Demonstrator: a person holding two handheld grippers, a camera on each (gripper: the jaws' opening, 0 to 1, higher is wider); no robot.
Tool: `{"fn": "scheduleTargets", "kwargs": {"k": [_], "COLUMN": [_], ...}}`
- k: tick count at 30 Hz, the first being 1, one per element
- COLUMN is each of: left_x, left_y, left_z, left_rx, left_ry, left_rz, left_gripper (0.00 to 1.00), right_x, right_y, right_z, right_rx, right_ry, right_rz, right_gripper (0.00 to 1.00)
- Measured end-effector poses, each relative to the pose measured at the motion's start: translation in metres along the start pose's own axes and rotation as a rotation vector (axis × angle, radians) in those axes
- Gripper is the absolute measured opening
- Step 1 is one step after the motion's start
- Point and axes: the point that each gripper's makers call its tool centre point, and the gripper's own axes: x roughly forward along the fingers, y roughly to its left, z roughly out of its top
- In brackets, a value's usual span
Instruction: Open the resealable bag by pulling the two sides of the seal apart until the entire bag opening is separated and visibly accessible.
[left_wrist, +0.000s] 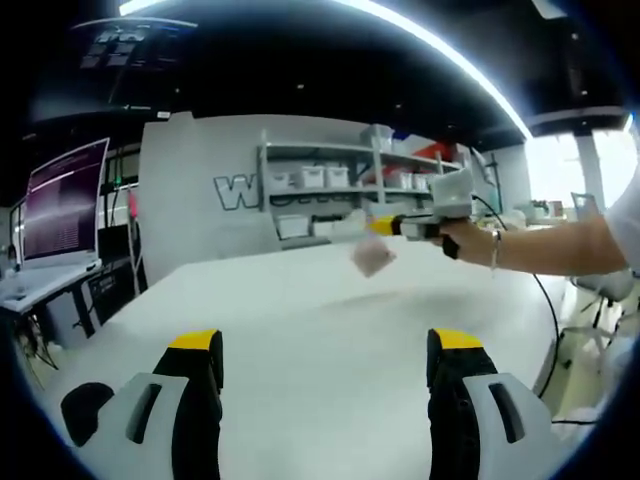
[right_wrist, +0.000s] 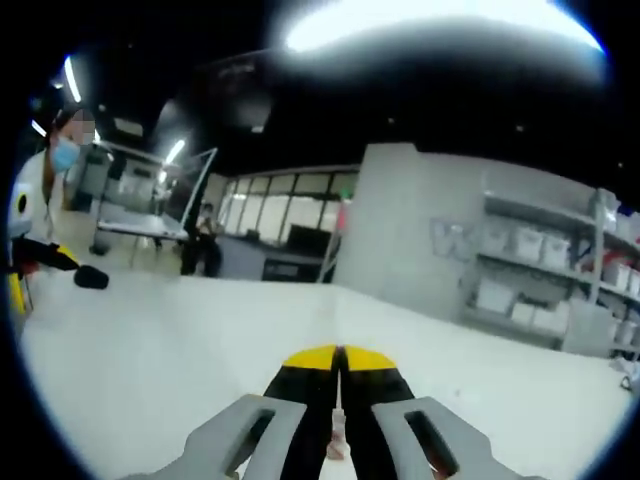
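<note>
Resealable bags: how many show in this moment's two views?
1. The resealable bag hangs above the white table, pinched by the right gripper entering from the right in the left gripper view; in the right gripper view a sliver shows between its shut jaws.

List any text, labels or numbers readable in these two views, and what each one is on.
"W": one large letter on the grey wall beside the shelving in the left gripper view; the rest of the word is hidden behind the shelves.
Monitor at the left: lines of text too small to read.
Wall lettering in the right gripper view: too blurred to read.
Storage bins: no legible labels.
</note>
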Motion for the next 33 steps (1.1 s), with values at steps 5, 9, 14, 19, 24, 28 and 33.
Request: {"fn": "scheduleTargets", "kwargs": {"k": [5,9,14,19,24,28,33], "left_x": [0.001,0.000,0.001,0.002,0.001,0.001,0.000], "left_y": [0.000,0.001,-0.001,-0.001,-0.003,-0.004,-0.003], "left_z": [-0.001,0.000,-0.001,-0.002,-0.004,-0.004,-0.004], "left_rx": [0.002,0.003,0.004,0.001,0.000,0.001,-0.001], "left_ry": [0.004,0.002,0.005,0.005,0.009,0.008,0.007], "left_rz": [-0.004,-0.002,-0.006,-0.008,-0.009,-0.010,-0.008], "left_gripper": [0.82,0.82,0.82,0.82,0.82,0.82,0.82], "right_x": [-0.005,-0.010,-0.016,-0.024,-0.029,-0.032,-0.039], "right_y": [0.003,0.005,0.009,0.012,0.017,0.020,0.026], "right_z": [-0.001,-0.002,-0.001,0.001,0.003,0.007,0.010], "right_rx": [0.006,0.017,0.012,0.025,0.026,0.033,0.042], "right_ry": [-0.006,-0.010,-0.018,-0.034,-0.043,-0.058,-0.072], "right_rz": [0.006,0.007,0.012,0.015,0.025,0.030,0.037], "right_gripper": [0.00,0.00,0.00,0.00,0.00,0.00,0.00]}}
